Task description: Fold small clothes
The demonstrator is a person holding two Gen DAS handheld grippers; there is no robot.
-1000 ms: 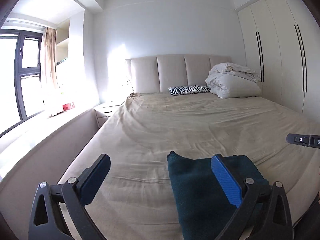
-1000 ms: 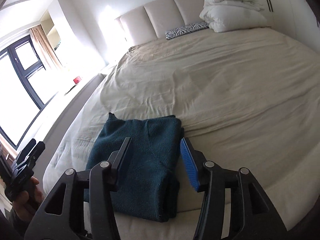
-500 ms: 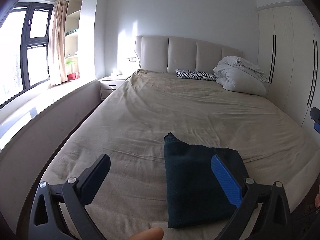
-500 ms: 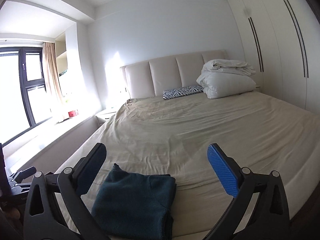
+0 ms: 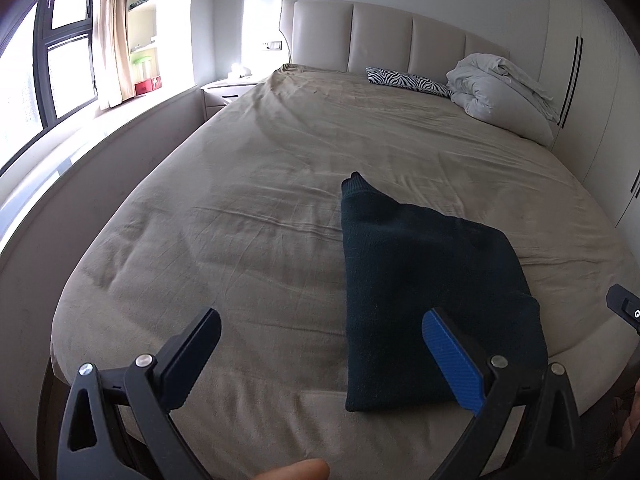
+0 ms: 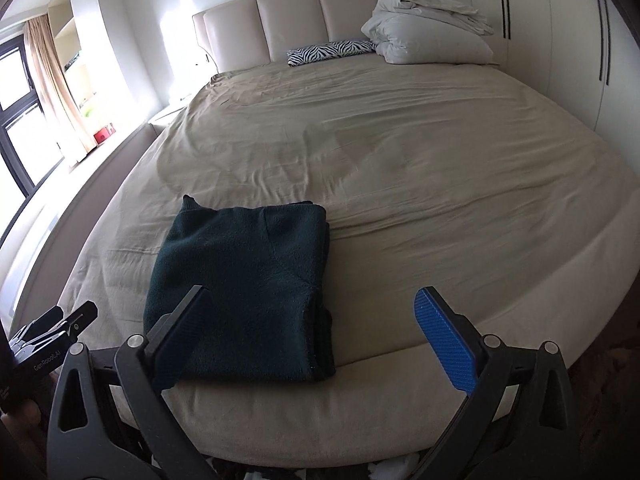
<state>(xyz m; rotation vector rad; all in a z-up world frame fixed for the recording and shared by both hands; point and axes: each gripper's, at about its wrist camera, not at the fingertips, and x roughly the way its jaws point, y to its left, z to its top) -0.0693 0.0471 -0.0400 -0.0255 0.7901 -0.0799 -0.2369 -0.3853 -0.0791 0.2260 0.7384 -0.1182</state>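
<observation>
A dark teal garment (image 5: 424, 292) lies folded into a flat rectangle near the foot of the beige bed (image 5: 280, 184); it also shows in the right wrist view (image 6: 244, 288). My left gripper (image 5: 320, 348) is open and empty, held above the bed's foot edge, its blue finger over the garment's near right part. My right gripper (image 6: 312, 332) is open and empty, held back from the bed's foot, its dark finger in front of the garment's near left corner. Neither gripper touches the garment.
A white folded duvet (image 5: 500, 92) and a zebra-print pillow (image 5: 408, 82) lie at the padded headboard (image 5: 384, 40). A window ledge (image 5: 80, 136) and nightstand (image 5: 224, 94) run along the left. White wardrobes (image 6: 560, 40) stand on the right.
Both cameras have tilted down and pulled back from the bed, so the folded garment shows more fully. The right gripper opened wide over the last second. The garment has not moved.
</observation>
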